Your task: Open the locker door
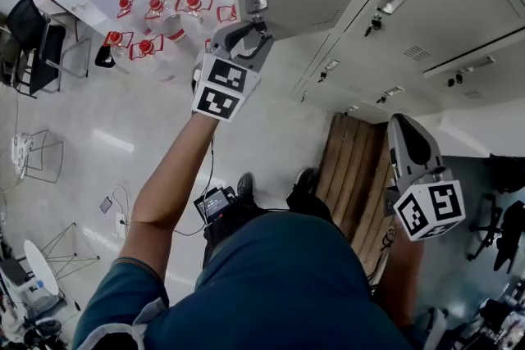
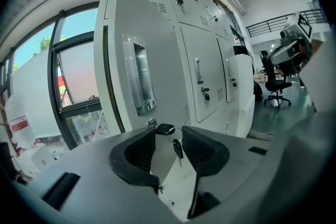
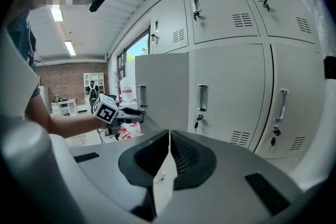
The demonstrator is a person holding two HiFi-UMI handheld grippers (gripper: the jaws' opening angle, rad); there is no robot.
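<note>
Locker door (image 2: 160,55) ajar w/ key (image 2: 178,148) btwn open left tongs (image 2: 168,131) (right tongs (image 3: 169,135) shut).

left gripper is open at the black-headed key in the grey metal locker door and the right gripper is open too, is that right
No: the right gripper is shut, jaws together on nothing, as the right gripper view shows. The left gripper is open at the black-headed key in the grey metal locker door.

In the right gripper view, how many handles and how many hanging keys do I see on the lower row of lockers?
Handles: 3
Hanging keys: 2
Total: 5
</note>
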